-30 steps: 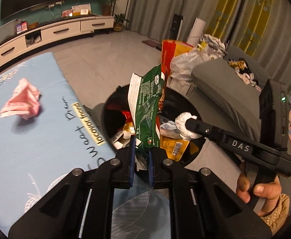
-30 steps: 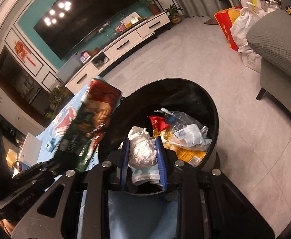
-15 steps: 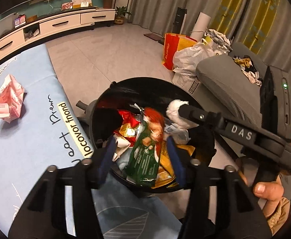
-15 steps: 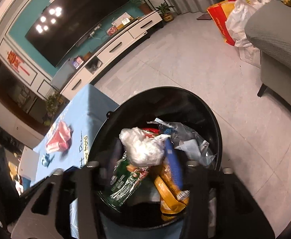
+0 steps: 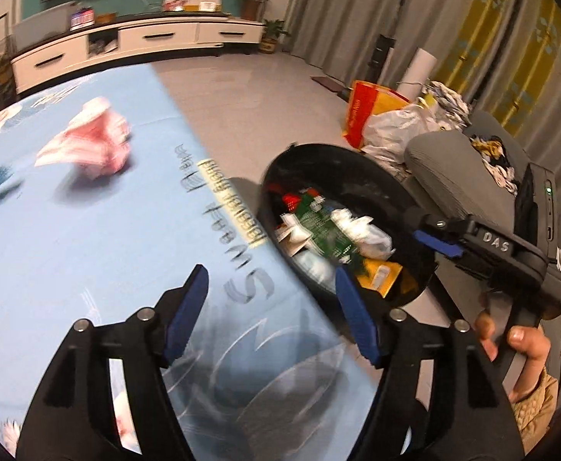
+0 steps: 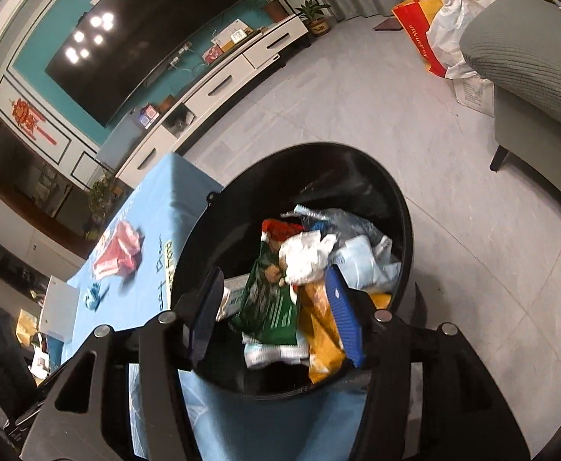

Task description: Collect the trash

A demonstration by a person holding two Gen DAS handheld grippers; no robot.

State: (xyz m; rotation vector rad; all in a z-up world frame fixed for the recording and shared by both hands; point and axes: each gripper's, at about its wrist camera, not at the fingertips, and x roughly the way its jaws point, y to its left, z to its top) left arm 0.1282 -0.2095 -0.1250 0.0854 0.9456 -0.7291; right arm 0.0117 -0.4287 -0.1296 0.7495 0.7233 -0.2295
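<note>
So the biggest thing here is the light blue printed tablecloth (image 5: pixel 88 253) covering the table, and it's nearly cleaned off. Right up against its edge sits the round black plastic trash bin (image 6: pixel 357 161), and that's where most of the job already lives. It's pretty loaded: a green foil snack bag (image 6: pixel 271 303) lying on top, a crumpled white paper wad (image 6: pixel 305 255) touching it, an orange-yellow wrapper (image 6: pixel 321 330) underneath, plus some clear plastic and pale blue packaging toward the far side.

What's left, as far as I can see, is basically one piece: a crumpled pink-and-white wrapper (image 5: pixel 92 142) sitting on the cloth well away from the bin, further back toward the TV side. In the right wrist view there's also a small white box-ish thing near the table's far corner, but I can't tell if that counts as trash.

Both tools are empty. The left gripper (image 5: pixel 273 311) has its blue-padded fingers spread wide over the cloth, nothing between them, aimed roughly in the pink wrapper's direction. The right gripper (image 6: pixel 276 315) is spread too, hanging right above the bin's near rim with nothing in it.

My guess: mostly done, one grab to go.
</note>
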